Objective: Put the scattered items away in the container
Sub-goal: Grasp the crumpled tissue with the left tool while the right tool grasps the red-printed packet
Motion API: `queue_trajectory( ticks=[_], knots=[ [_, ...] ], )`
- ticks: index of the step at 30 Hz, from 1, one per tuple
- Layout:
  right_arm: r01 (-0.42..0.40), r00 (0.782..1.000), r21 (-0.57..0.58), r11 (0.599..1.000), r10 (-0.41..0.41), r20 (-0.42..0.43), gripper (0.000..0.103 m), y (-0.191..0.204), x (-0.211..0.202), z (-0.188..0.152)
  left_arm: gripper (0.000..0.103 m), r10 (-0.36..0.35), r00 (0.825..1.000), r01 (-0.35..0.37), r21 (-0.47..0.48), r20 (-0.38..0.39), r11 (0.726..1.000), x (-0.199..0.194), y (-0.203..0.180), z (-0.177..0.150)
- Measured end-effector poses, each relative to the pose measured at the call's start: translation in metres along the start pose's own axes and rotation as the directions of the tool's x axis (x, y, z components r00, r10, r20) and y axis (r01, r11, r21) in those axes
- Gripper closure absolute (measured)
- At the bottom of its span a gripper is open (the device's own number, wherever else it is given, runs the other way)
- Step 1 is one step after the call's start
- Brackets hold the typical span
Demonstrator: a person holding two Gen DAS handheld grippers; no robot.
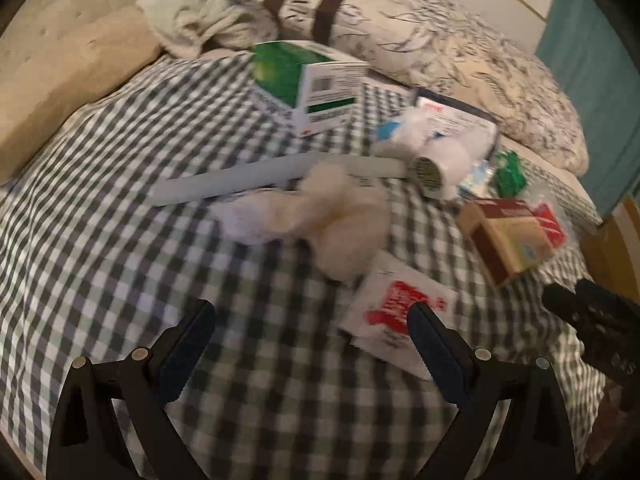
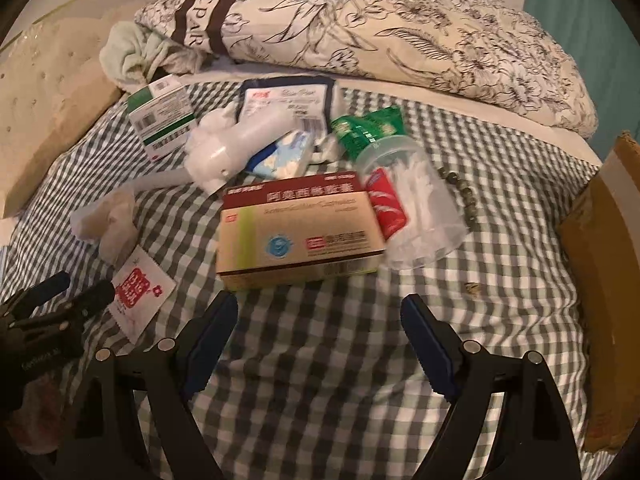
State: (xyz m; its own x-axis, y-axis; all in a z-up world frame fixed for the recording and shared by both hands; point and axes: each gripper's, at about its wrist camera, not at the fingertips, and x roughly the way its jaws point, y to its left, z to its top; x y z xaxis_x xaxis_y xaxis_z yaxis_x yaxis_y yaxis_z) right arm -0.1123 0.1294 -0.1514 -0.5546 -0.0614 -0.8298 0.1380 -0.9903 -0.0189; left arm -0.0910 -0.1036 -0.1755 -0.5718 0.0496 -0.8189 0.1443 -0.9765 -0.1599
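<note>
Right wrist view looks over a bed (image 2: 320, 360) with a grey-and-white gingham cover, and the right gripper (image 2: 320, 336) hangs above bare cloth with its jaws wide apart, holding nothing. Just ahead of it lies a flat cardboard medicine box (image 2: 296, 236), maroon on top and tan on its face, rigid and square-edged. Touching its right end is a clear plastic tub (image 2: 420, 208) tipped on its side, with what look like cotton swabs and a red packet inside. A brown cardboard box (image 2: 600, 280) at the right edge is probably the container, though its opening is out of sight.

Left wrist view shows the left gripper (image 1: 312, 340), jaws likewise apart and empty, over a thin white sachet (image 1: 396, 312) with a red print. Beyond it sit a soft cream wad of cotton or tissue (image 1: 340, 216), a long pale flat strip (image 1: 240, 180), a white plastic bottle (image 1: 444, 164) on its side and a green-and-white carton (image 1: 308, 88).

Risks, as I judge them: the sachet lies flat on soft bedding, so the fingers may pinch the cover along with it or slide off. The smooth, round tub could roll or spill if the medicine box is dragged away. The wad will compress and may shed. Both views are blurred, so aim is uncertain, and the two grippers are near each other and could collide.
</note>
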Motion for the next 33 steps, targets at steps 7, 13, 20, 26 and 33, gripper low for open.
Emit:
queue_trajectory(
  ticks=[7, 13, 20, 26, 33],
  knots=[
    [-0.044, 0.999, -0.052, 0.998, 0.044, -0.01, 0.019, 0.028, 0.005, -0.002, 0.004, 0.019, 0.999, -0.018, -0.029, 0.033, 0.999, 0.004, 0.015, 0.013],
    [-0.078, 0.997, -0.08, 0.994, 0.076, -0.021, 0.019, 0.047, 0.008, -0.001, 0.004, -0.009, 0.999, 0.008, 0.025, 0.037, 1.0, 0.012, 0.006, 0.032],
    [-0.093, 0.995, -0.129, 0.987, 0.089, -0.04, 0.019, 0.068, 0.014, -0.002, 0.004, -0.048, 0.998, 0.046, 0.067, 0.027, 0.997, 0.026, -0.001, 0.045],
    [-0.091, 0.995, -0.169, 0.981, 0.084, -0.052, 0.019, 0.083, 0.022, -0.002, 0.004, -0.095, 0.995, 0.093, 0.084, 0.028, 0.992, 0.033, -0.003, 0.046],
    [-0.124, 0.992, -0.221, 0.967, 0.114, -0.055, 0.019, 0.105, 0.027, 0.001, 0.047, -0.112, 0.994, 0.113, 0.049, -0.01, 0.992, 0.046, 0.009, 0.048]
  ],
)
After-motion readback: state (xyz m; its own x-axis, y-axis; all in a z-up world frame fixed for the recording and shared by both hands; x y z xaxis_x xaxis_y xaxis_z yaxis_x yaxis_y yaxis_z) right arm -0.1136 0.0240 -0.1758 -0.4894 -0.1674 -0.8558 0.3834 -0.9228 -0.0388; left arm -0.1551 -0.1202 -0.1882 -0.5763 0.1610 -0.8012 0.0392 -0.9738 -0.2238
